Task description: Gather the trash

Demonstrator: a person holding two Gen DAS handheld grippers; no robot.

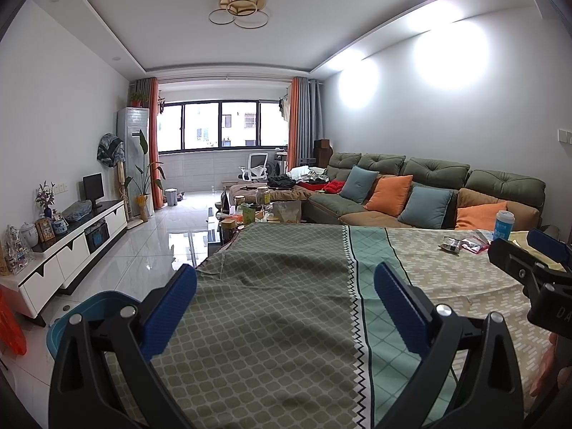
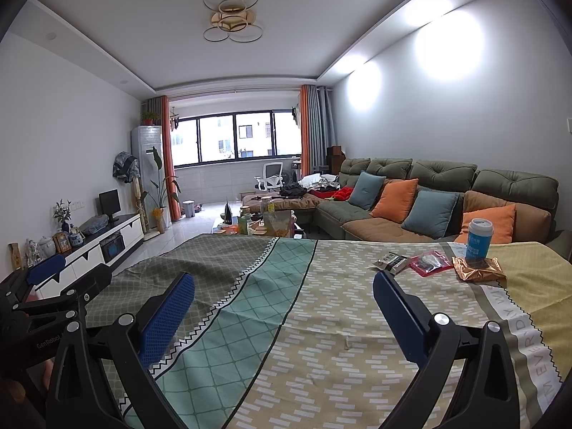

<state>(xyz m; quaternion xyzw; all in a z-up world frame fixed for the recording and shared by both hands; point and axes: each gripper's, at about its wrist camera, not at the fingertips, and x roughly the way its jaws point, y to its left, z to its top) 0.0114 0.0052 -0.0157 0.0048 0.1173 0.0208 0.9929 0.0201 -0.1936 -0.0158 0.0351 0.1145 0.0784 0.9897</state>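
Trash lies at the far right of a cloth-covered table (image 2: 321, 321): a blue paper cup (image 2: 479, 239) standing on a copper foil wrapper (image 2: 479, 273), a red packet (image 2: 429, 262) and a black-and-silver wrapper (image 2: 390, 262). The left wrist view shows the same cup (image 1: 504, 225), the red packet (image 1: 473, 243) and the dark wrapper (image 1: 451, 244). My right gripper (image 2: 284, 307) is open and holds nothing, short of the wrappers. My left gripper (image 1: 286, 296) is open over the green part of the cloth. A blue bin (image 1: 89, 316) sits on the floor at the table's left.
A green sofa (image 2: 429, 193) with orange and blue cushions runs along the right wall. A cluttered coffee table (image 1: 257, 214) stands beyond the table. A white TV cabinet (image 1: 71, 246) lines the left wall. An orange bag (image 1: 10, 329) is at the far left.
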